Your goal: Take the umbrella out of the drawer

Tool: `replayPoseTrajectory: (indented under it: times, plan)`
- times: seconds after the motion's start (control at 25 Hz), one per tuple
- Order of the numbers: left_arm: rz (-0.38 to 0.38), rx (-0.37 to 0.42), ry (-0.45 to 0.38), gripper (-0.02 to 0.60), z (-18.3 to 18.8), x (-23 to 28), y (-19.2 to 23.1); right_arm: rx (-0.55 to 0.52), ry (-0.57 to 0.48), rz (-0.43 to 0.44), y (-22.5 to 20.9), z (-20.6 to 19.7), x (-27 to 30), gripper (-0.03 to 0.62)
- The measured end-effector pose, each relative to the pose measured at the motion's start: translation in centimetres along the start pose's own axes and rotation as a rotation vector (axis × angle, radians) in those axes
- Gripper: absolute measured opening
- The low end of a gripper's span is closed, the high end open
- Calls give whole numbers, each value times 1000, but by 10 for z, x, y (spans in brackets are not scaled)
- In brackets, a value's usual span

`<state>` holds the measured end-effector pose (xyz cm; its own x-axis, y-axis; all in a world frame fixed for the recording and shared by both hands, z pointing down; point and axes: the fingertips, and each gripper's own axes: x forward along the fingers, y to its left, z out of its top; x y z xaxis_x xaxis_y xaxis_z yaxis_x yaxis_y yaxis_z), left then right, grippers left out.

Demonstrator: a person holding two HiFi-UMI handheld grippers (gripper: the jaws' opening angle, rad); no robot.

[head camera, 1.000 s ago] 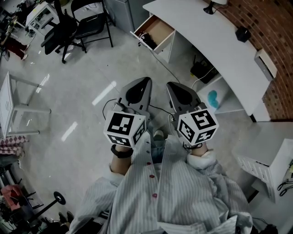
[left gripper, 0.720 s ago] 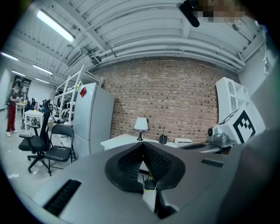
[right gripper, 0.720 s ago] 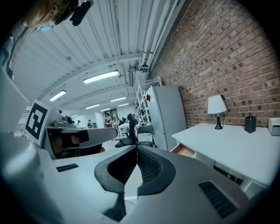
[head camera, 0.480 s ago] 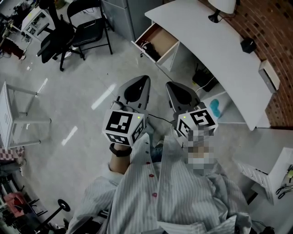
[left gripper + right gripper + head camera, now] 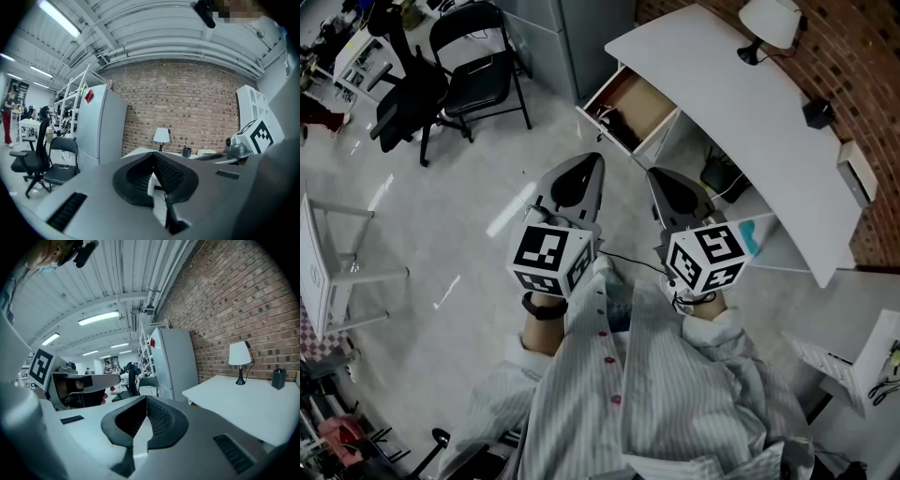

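An open wooden drawer [image 5: 639,94] sticks out of the white desk [image 5: 741,103] at the top of the head view. A dark thing, likely the umbrella [image 5: 612,121], lies at the drawer's front end; its shape is too small to make out. My left gripper [image 5: 596,159] and right gripper [image 5: 651,172] are held side by side above the floor, pointing at the drawer and well short of it. Both are shut and empty, as the left gripper [image 5: 153,154] and right gripper [image 5: 146,397] also show in their own views.
A table lamp [image 5: 769,21] and a small dark box [image 5: 818,113] stand on the desk. A grey fridge [image 5: 581,33] is left of it, with a folding chair [image 5: 478,47] and an office chair [image 5: 408,94] beyond. Cables [image 5: 623,260] trail on the floor; a white rack [image 5: 328,272] stands left.
Both grippers have travelled forward together towards the desk, so the open drawer now sits closer and lower in the head view. Their jaws stayed shut.
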<state>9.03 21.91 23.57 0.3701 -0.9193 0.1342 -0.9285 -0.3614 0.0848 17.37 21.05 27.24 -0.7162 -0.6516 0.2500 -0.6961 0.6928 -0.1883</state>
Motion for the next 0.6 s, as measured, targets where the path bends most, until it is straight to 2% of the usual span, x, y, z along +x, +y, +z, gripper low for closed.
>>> replayPoseTrajectory:
  times: [0.28,0.6]
  plan:
    - [-15,12,8,9,-3,3,46,16,4,-37,3,0,41,35]
    - [-20,-18,36,9,-20,-4,70,23,38,-62,11,-11,61,35]
